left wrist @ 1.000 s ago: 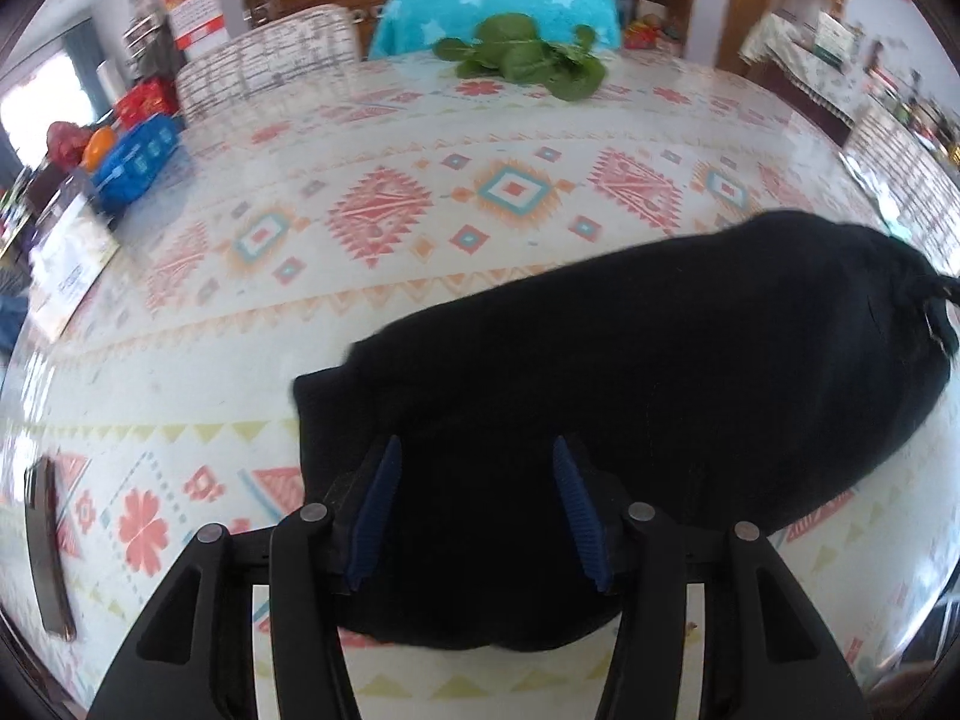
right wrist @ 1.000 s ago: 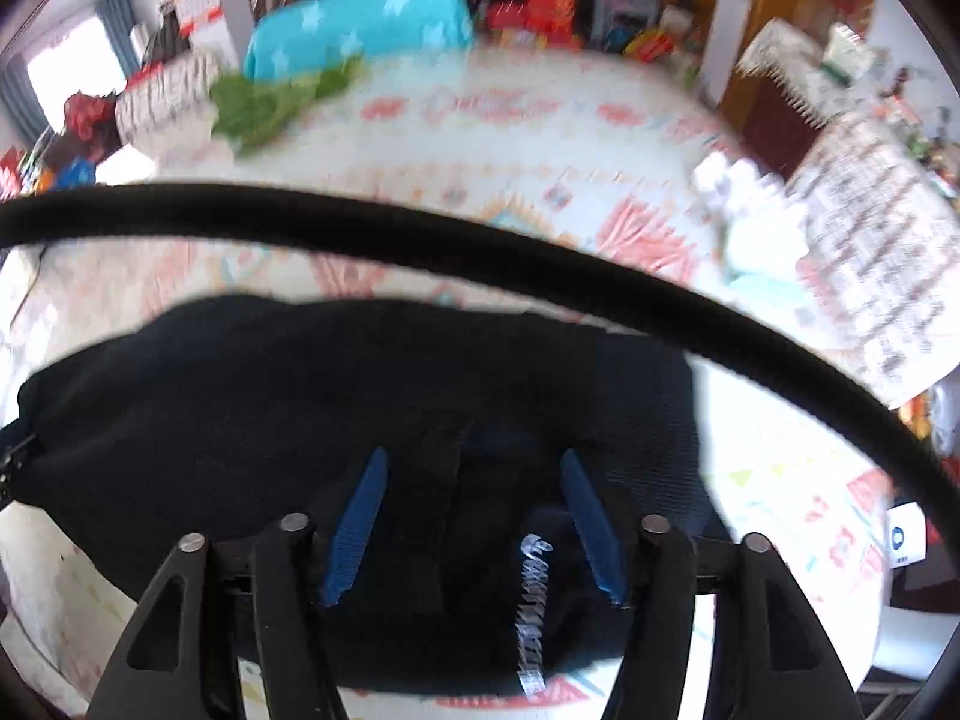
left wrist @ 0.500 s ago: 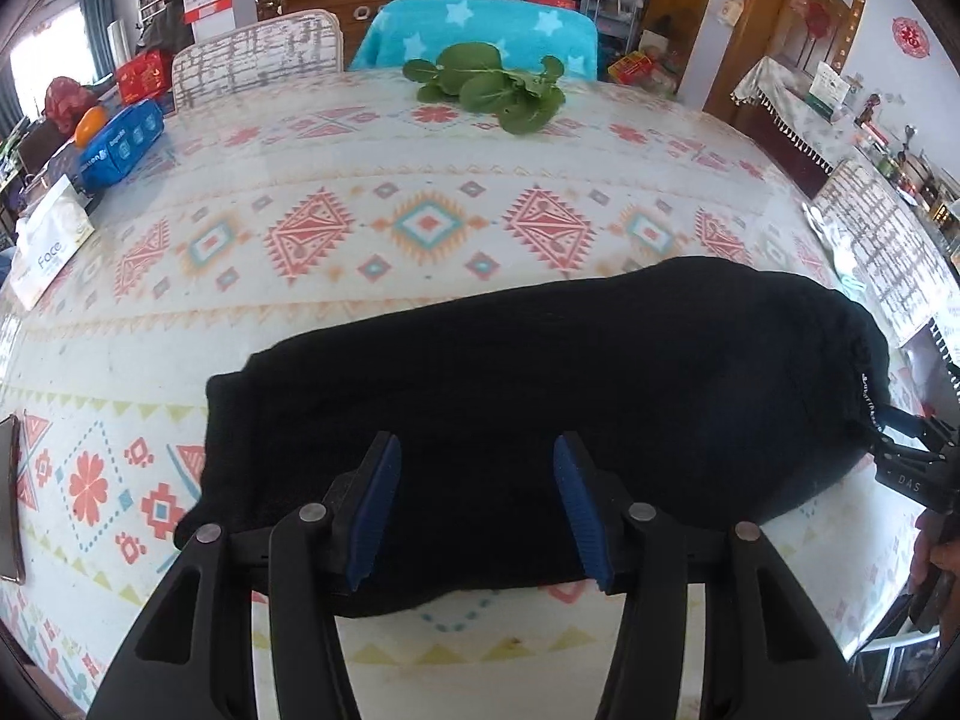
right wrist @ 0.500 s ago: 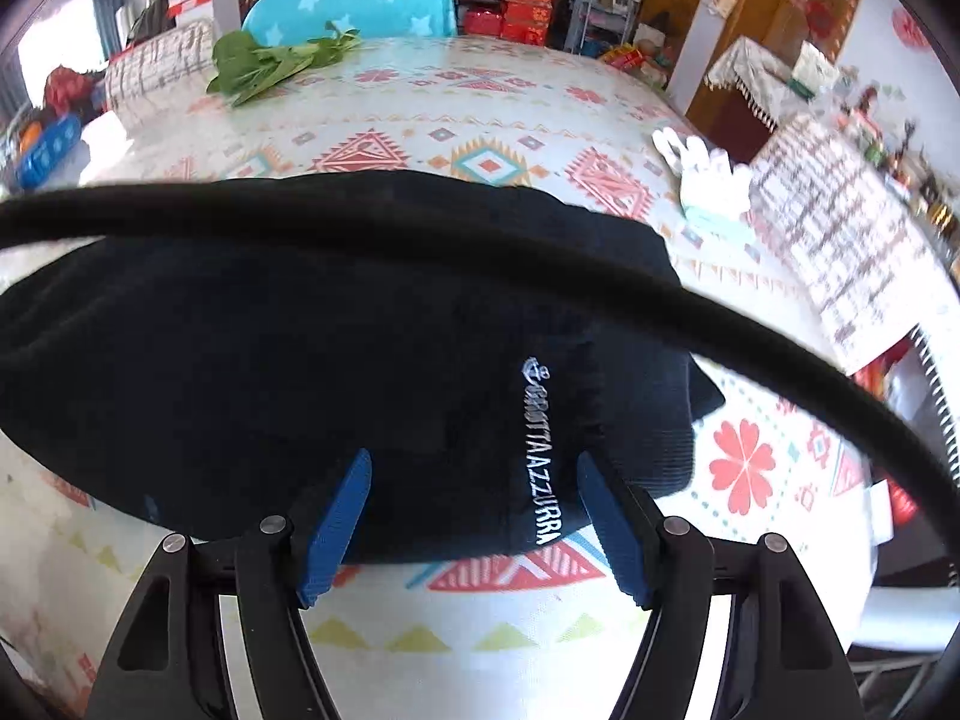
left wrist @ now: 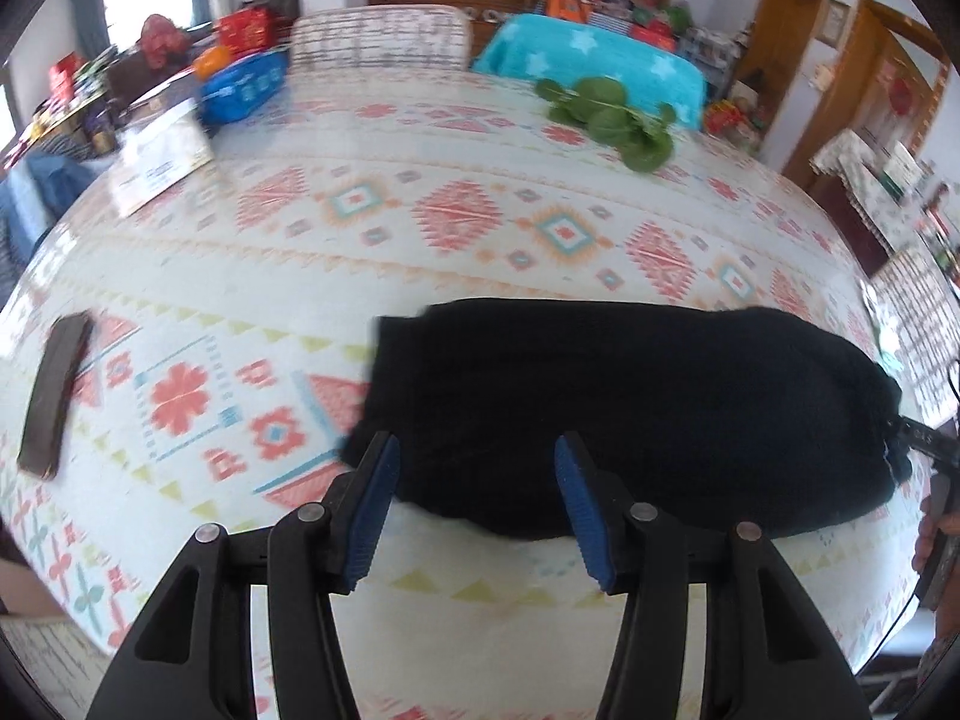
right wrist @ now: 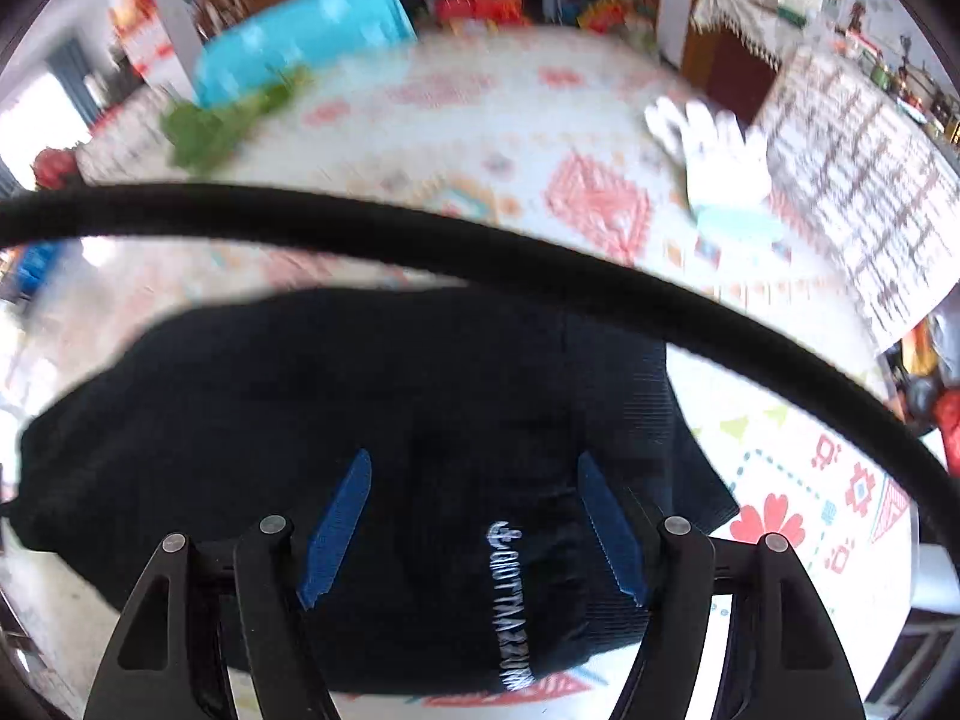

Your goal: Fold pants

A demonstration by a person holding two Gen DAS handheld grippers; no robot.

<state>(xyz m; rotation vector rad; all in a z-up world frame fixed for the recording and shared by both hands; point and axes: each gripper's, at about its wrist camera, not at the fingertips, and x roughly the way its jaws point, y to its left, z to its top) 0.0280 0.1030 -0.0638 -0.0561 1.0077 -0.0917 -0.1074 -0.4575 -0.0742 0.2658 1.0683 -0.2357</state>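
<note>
The black pants (left wrist: 630, 408) lie folded in a long bundle on the patterned tablecloth (left wrist: 420, 228). My left gripper (left wrist: 474, 456) is open and empty, at the near left end of the bundle. In the right wrist view the pants (right wrist: 336, 408) fill the lower half, with white lettering (right wrist: 510, 606) near the waist end. My right gripper (right wrist: 474, 480) is open, its blue pads (right wrist: 336, 528) over the cloth; I cannot tell whether they touch it.
Green leaves (left wrist: 612, 120) lie at the far side. A dark phone (left wrist: 57, 393) lies at the left edge. A white glove (right wrist: 714, 150) lies at the far right. A black cable (right wrist: 480, 252) crosses the right wrist view. Chairs stand behind the table.
My left gripper has swung left and back, so the pants now sit to its right. My right gripper has moved forward over the waist end. Both stayed open.
</note>
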